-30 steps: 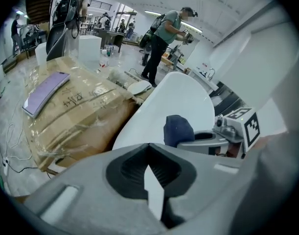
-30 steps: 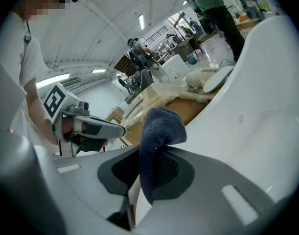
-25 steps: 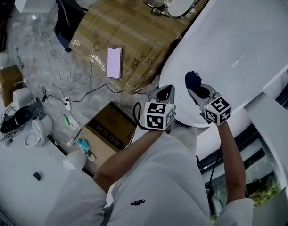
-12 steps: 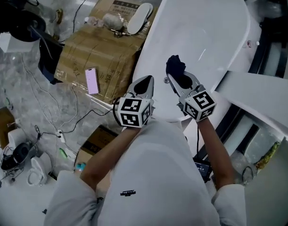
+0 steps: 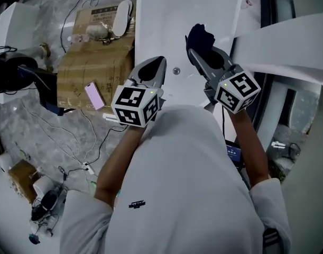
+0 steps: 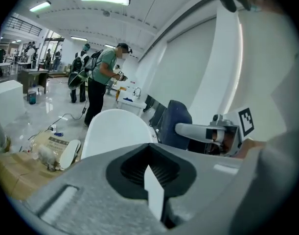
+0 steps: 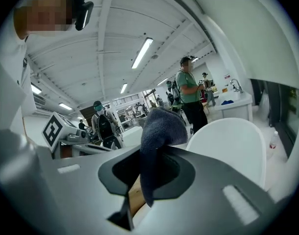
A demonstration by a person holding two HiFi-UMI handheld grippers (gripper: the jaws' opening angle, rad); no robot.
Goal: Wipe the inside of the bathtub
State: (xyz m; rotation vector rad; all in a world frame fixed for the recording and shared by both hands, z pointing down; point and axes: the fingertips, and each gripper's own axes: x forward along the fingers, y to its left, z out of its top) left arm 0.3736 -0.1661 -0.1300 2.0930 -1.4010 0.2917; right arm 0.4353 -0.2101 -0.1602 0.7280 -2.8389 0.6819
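Note:
The white bathtub (image 5: 172,15) lies ahead of me, its drain (image 5: 176,71) showing between the two grippers. My right gripper (image 5: 199,51) is shut on a dark blue cloth (image 5: 199,36) that bunches out past its tips above the tub's right side. The right gripper view shows that cloth (image 7: 156,131) clamped in the jaws (image 7: 149,180), with the tub's end (image 7: 232,146) beyond. My left gripper (image 5: 152,67) is held over the tub's left rim, shut and empty. From the left gripper view (image 6: 151,173), the tub (image 6: 115,131) and the cloth (image 6: 176,119) are seen ahead.
A taped cardboard box (image 5: 92,62) stands left of the tub with a phone (image 5: 94,96) and a white oval lid (image 5: 121,17) on it. Cables (image 5: 71,142) trail over the marble floor. White panels (image 5: 288,41) flank the tub's right. A person (image 6: 103,77) stands beyond the tub.
The head view has swung so the tub now lies straight ahead. Both grippers have come nearer the camera, over the tub's near end. The cloth stays in the right gripper.

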